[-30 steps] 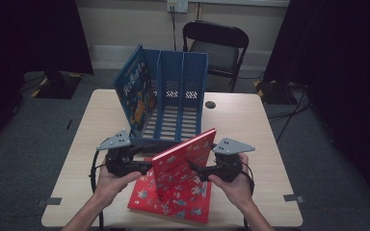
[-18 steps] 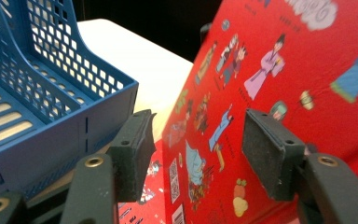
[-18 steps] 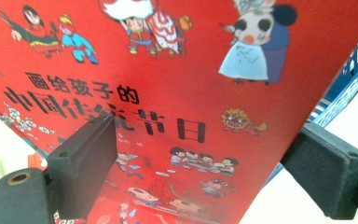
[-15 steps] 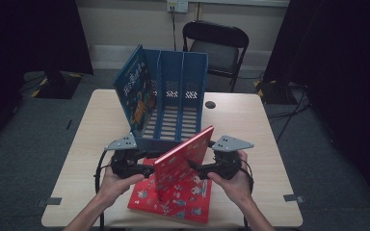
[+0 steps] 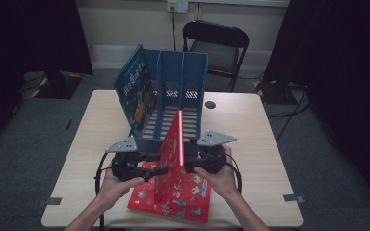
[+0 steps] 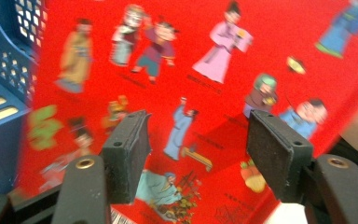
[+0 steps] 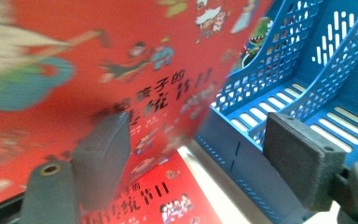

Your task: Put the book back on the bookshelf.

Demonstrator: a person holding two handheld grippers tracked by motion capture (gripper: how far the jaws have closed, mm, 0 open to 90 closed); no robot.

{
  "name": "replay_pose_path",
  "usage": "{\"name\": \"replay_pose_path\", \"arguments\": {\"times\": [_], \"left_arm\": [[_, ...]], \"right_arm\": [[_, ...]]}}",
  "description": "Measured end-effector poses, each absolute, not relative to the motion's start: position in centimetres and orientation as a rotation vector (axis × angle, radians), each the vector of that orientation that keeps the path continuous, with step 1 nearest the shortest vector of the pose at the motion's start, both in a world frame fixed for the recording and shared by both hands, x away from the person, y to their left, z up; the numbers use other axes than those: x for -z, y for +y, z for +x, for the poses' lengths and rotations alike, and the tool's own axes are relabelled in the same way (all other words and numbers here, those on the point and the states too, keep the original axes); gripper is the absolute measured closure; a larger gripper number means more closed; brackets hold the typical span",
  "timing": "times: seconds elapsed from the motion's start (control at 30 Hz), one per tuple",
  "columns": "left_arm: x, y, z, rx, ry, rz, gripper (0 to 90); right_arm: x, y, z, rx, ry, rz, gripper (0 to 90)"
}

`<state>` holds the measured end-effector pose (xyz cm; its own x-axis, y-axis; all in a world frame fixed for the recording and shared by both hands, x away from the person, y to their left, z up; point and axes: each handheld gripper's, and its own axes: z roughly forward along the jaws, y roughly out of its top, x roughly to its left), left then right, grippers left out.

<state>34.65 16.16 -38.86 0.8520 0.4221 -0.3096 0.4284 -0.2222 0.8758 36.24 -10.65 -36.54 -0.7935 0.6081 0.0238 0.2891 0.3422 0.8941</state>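
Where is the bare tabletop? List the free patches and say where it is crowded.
Free: the strip left of the rack to the table edge; the wide patch right of the rack, around the dark hole, to the right edge. Crowded: the near middle, where the upright book stands between both tools over a flat red book, hard against the rack's front.

Your counter [image 5: 250,144] is a pale wood-grain top. A blue file rack [image 5: 173,96] sits on it toward the far edge, its slotted base lying flat on the surface. A red picture book [image 5: 183,202] lies flat at your near edge — another red book [image 5: 172,144] stands upright on it. A small dark disc [image 5: 210,104] rests just right of the rack.
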Motion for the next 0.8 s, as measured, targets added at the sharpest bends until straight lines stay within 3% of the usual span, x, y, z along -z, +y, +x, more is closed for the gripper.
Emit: {"name": "replay_pose_path", "arguments": {"times": [0.33, 0.8], "left_arm": [[39.2, 17.9, 34.9, -0.014, 0.691, 1.817, 30.6], [39.5, 19.2, 34.6, -0.04, 0.706, 1.79, 27.0]], "right_arm": [[36.3, -8.8, 36.7, -1.459, 2.312, 0.766, 25.4], [35.6, -5.9, 37.5, -1.494, 2.336, 0.721, 27.9]]}}
